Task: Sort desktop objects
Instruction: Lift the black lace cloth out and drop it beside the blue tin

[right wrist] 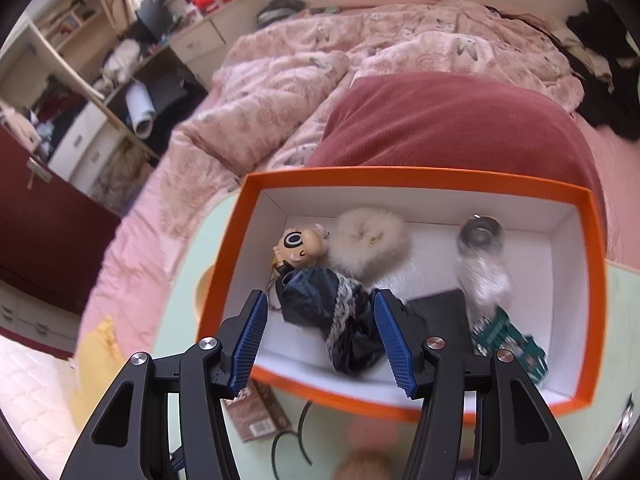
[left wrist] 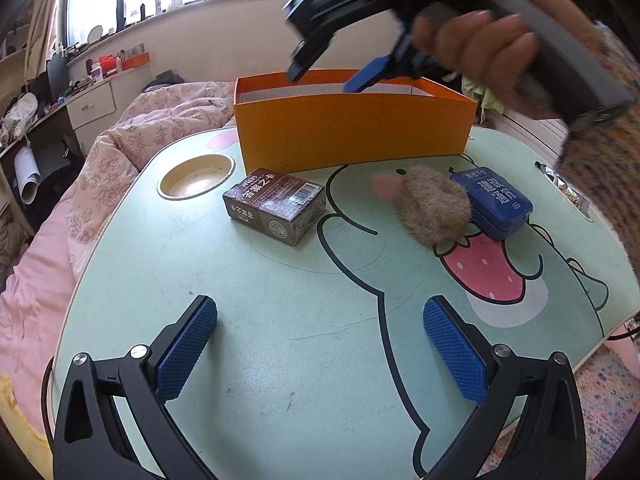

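An orange box (left wrist: pixel 352 128) stands at the far side of a green cartoon table (left wrist: pixel 280 320). In front of it lie a brown card box (left wrist: pixel 276 204), a furry brown toy (left wrist: pixel 434 208) and a blue tin (left wrist: pixel 494 200). My left gripper (left wrist: pixel 320 344) is open and empty low over the table's near part. My right gripper (right wrist: pixel 320 344) is open and empty above the orange box (right wrist: pixel 596 264), also seen in the left wrist view (left wrist: pixel 328 72). Inside lie a doll in dark cloth (right wrist: pixel 320 292), a white fluffy item (right wrist: pixel 372 240), a clear jar (right wrist: pixel 480 256), a dark card (right wrist: pixel 440 316) and a green packet (right wrist: pixel 508 340).
A round cup recess (left wrist: pixel 196 176) sits in the table's far left corner. A foil wrapper (left wrist: pixel 564 188) lies at the right edge. A pink bed with quilt (right wrist: pixel 320 80) and a red pillow (right wrist: pixel 460 128) lies beyond the table. Shelves and drawers (right wrist: pixel 80 92) stand at the left.
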The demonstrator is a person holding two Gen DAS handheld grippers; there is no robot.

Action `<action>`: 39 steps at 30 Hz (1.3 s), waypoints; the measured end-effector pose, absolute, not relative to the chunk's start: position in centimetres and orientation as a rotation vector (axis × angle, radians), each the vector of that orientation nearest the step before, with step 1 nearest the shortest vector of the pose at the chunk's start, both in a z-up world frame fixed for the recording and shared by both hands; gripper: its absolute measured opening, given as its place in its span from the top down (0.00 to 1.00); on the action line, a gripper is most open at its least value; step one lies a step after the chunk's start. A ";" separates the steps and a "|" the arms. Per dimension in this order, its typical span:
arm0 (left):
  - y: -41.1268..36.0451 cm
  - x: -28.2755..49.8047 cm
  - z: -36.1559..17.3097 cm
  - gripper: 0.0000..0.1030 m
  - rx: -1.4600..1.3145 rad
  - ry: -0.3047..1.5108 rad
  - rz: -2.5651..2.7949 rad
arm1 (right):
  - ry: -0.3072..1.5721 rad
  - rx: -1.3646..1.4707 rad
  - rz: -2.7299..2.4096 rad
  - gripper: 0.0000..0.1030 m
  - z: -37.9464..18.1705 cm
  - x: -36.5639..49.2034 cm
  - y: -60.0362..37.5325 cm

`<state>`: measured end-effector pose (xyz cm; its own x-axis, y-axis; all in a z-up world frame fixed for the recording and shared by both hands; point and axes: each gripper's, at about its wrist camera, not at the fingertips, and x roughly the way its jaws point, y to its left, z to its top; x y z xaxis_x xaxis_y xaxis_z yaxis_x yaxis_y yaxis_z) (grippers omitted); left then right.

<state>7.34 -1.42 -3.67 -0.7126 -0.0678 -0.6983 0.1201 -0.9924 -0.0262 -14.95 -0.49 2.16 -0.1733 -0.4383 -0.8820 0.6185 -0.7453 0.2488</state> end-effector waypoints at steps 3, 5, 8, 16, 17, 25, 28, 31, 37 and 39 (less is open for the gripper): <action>-1.5 7.4 -3.8 0.00 1.143 0.110 -2.818 | 0.328 1.393 -2.009 0.76 0.7 -15.0 -1.5; -1.6 7.4 -3.8 0.00 1.142 0.114 -2.820 | 0.272 1.400 -2.006 0.81 1.3 -15.1 -0.5; -1.7 7.5 -3.8 0.00 1.139 0.114 -2.822 | 0.143 1.309 -2.035 0.81 4.6 -14.8 2.4; -1.7 7.5 -3.8 0.00 1.139 0.114 -2.821 | -0.021 1.029 -2.162 0.81 13.2 -10.2 14.8; -1.7 7.5 -3.8 0.00 1.139 0.114 -2.821 | -0.016 1.028 -2.189 0.81 13.1 -9.6 16.5; -1.7 7.5 -3.8 0.00 1.142 0.108 -2.819 | -0.112 1.320 -2.243 0.81 3.9 -9.5 23.2; -1.7 7.5 -3.8 0.00 1.142 0.108 -2.819 | -0.108 1.327 -2.211 0.81 2.2 -9.1 21.5; -1.7 7.5 -3.8 0.00 1.142 0.109 -2.819 | -0.109 1.276 -2.163 0.80 2.2 -8.7 19.5; -1.6 7.5 -3.8 0.00 1.142 0.109 -2.818 | -0.133 1.045 -2.253 0.28 3.6 -6.7 19.2; -1.7 7.5 -3.8 0.00 1.142 0.109 -2.818 | -0.080 0.952 -2.281 0.25 3.7 -4.7 19.7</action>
